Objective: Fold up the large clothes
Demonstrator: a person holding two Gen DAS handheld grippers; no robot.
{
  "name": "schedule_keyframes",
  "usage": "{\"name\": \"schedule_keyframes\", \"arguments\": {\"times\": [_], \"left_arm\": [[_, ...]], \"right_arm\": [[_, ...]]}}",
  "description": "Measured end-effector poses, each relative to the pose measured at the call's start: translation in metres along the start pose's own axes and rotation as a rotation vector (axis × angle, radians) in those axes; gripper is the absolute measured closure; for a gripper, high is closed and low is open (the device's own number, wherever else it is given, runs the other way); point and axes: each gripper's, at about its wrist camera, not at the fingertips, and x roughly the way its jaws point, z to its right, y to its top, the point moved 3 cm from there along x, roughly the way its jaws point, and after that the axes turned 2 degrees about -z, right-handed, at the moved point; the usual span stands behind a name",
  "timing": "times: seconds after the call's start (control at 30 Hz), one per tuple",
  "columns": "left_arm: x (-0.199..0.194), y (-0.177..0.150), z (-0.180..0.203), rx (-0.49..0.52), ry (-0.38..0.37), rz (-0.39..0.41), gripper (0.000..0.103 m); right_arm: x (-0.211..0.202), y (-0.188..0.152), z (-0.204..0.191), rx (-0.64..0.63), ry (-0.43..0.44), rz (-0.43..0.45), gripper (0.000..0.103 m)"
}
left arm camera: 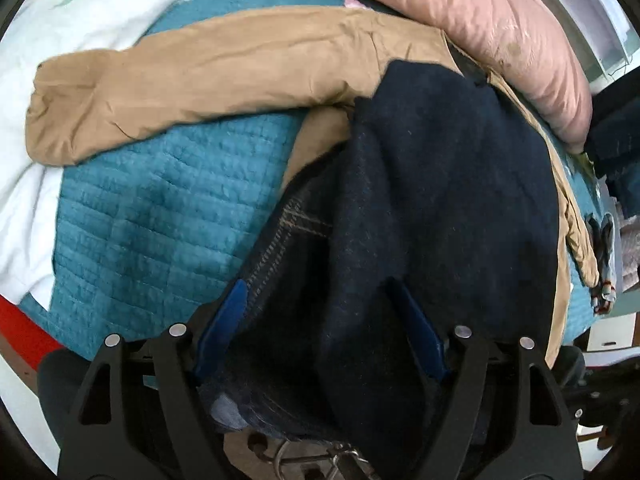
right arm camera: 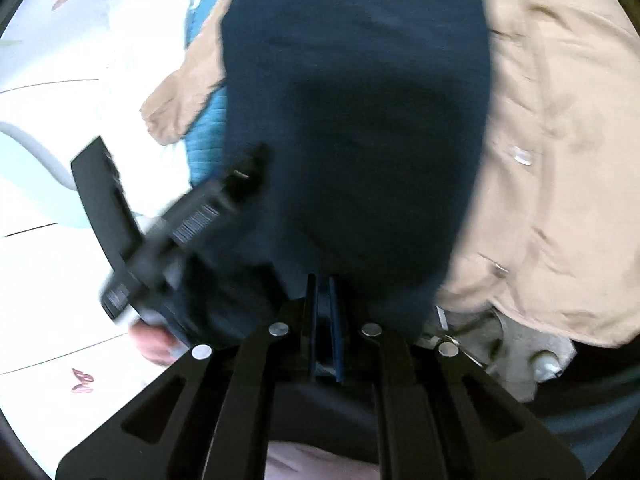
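Observation:
A dark navy garment (left arm camera: 440, 184) hangs in front of both cameras, over a tan shirt (left arm camera: 208, 76) spread on a teal quilt (left arm camera: 160, 208). My left gripper (left arm camera: 320, 292) has its blue-padded fingers (left arm camera: 224, 320) wide apart with navy cloth bunched between them; a stitched seam shows by the left pad. My right gripper (right arm camera: 324, 284) has its fingers pressed together on the lower edge of the navy garment (right arm camera: 352, 120). The tan shirt (right arm camera: 560, 160) with buttons lies to its right. The left gripper's body (right arm camera: 160, 240) shows blurred at the left.
A pink pillow (left arm camera: 500, 28) lies at the back right of the bed. White bedding (left arm camera: 80, 12) lies at the left, with butterfly print in the right wrist view (right arm camera: 60, 160). Dark items and a shelf (left arm camera: 616, 152) stand at the far right.

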Motion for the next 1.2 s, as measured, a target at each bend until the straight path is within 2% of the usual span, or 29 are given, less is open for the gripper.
{"name": "schedule_keyframes", "arguments": {"times": [0.07,0.2,0.23,0.33,0.43,0.53,0.6,0.67,0.73,0.8,0.87,0.97,1.03,1.13,1.2], "left_arm": [[0.001,0.002,0.002,0.021,0.032,0.005,0.026],[0.003,0.009,0.0,0.011,0.046,0.006,0.026],[0.004,0.008,0.0,0.009,0.047,0.003,0.026],[0.001,0.01,-0.003,0.023,0.066,0.004,0.026],[0.0,0.01,-0.005,0.019,0.065,-0.001,0.026],[0.001,0.014,-0.007,0.019,0.068,0.002,0.025],[-0.001,0.014,-0.007,0.019,0.062,-0.015,0.025],[-0.009,0.013,-0.007,0.029,0.07,-0.018,0.025],[-0.028,0.009,-0.006,0.044,0.039,-0.006,0.025],[-0.049,-0.001,-0.002,0.054,-0.031,-0.006,0.025],[-0.064,-0.018,0.009,0.122,-0.073,-0.021,0.025],[-0.059,-0.043,0.015,0.179,-0.059,-0.056,0.025],[-0.036,-0.054,0.007,0.194,0.041,-0.092,0.026],[-0.013,-0.061,-0.011,0.128,-0.034,-0.119,0.024],[-0.011,-0.061,-0.018,0.114,-0.046,-0.109,0.021]], "right_arm": [[0.015,-0.014,0.013,0.009,-0.041,-0.081,0.094],[0.065,-0.049,0.022,0.055,0.05,-0.25,0.094],[0.074,-0.053,0.02,0.059,0.061,-0.249,0.095],[0.094,-0.049,-0.006,-0.002,0.016,-0.23,0.094],[0.093,-0.057,-0.023,-0.083,-0.076,-0.215,0.094],[0.073,-0.061,-0.027,-0.113,-0.054,-0.174,0.095],[0.074,-0.06,-0.026,-0.105,-0.042,-0.177,0.095],[0.083,-0.06,-0.028,-0.111,-0.066,-0.185,0.095],[0.098,-0.047,-0.036,-0.137,-0.113,-0.175,0.094],[0.108,-0.032,-0.026,-0.052,-0.091,-0.155,0.094],[0.116,-0.027,-0.023,-0.032,-0.058,-0.16,0.095],[0.12,-0.023,-0.026,-0.042,-0.048,-0.143,0.095],[0.117,-0.025,-0.023,-0.028,-0.029,-0.145,0.095],[0.105,-0.033,-0.011,0.003,0.011,-0.165,0.094],[0.088,-0.039,-0.014,-0.015,0.03,-0.147,0.094]]}}
